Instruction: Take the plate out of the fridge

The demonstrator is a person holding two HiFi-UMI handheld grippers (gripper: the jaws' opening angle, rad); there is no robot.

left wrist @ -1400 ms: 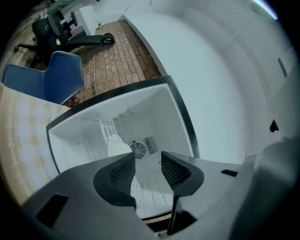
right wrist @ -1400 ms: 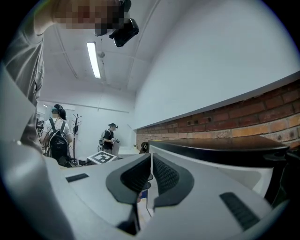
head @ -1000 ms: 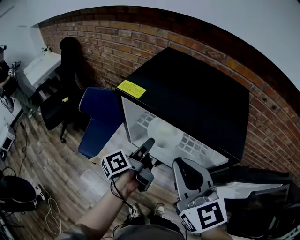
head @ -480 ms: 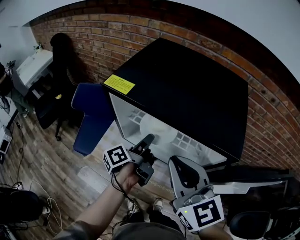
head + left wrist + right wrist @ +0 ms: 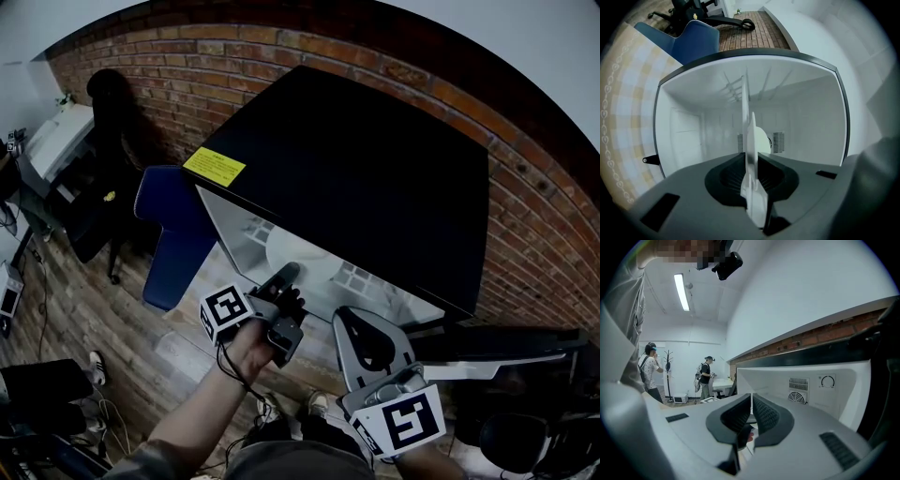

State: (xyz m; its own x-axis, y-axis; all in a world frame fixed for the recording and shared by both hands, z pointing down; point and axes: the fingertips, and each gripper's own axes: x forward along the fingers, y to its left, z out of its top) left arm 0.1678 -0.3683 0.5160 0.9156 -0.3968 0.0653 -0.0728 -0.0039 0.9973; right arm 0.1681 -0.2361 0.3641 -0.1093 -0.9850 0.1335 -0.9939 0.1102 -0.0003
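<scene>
The fridge [image 5: 375, 169] mouth opens toward the near side, with only the plate [image 5: 314, 253] mid-shelf. Its open door [image 5: 497, 356] bounds the right; a blue chair [image 5: 173, 234] crowds the left.

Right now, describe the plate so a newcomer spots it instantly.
Find the black fridge against the brick wall, open and white inside. On its wire shelf lies the plate. It is the only round white disc there, its near rim between the jaws of the left gripper, which have just been closing.
</scene>
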